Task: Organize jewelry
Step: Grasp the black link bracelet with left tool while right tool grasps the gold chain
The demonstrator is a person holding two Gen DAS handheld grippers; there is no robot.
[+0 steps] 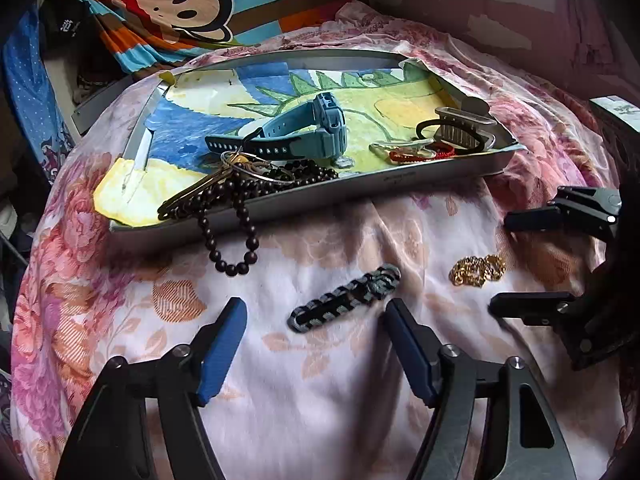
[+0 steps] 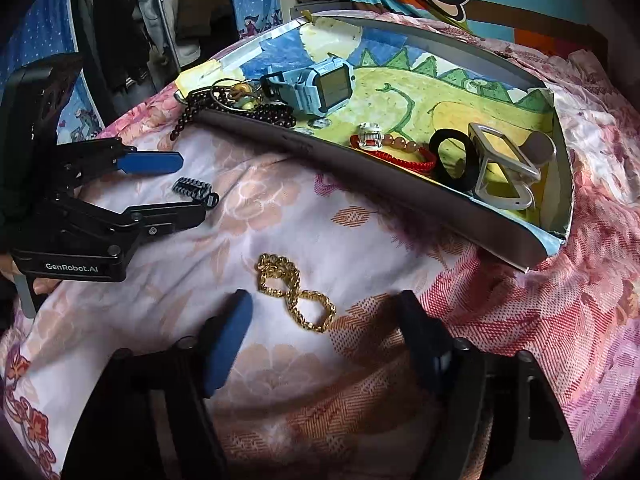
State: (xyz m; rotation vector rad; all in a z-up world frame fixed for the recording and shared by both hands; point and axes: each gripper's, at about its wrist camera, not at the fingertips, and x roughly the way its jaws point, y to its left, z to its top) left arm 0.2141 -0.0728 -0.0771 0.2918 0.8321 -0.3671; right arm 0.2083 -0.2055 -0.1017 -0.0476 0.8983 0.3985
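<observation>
A grey tray (image 1: 400, 184) lined with a painted paper sits on a floral bedspread. It holds a blue watch (image 1: 304, 128), keys with a dark bead string (image 1: 240, 200) hanging over its rim, red bracelets (image 1: 420, 154) and a black hair tie (image 1: 452, 136). A black-and-grey braided bracelet (image 1: 344, 298) lies on the bedspread between the fingers of my open left gripper (image 1: 316, 312). A gold chain (image 2: 294, 292) lies between the fingers of my open right gripper (image 2: 324, 308). The gold chain (image 1: 476, 270) and right gripper (image 1: 500, 264) show in the left wrist view.
The tray (image 2: 400, 184) also holds a white clip (image 2: 370, 136) and a silver frame-like clip (image 2: 504, 168). The left gripper (image 2: 192, 184) and braided bracelet (image 2: 194, 190) show at left. A striped monkey-print cloth (image 1: 180, 0) lies behind the tray.
</observation>
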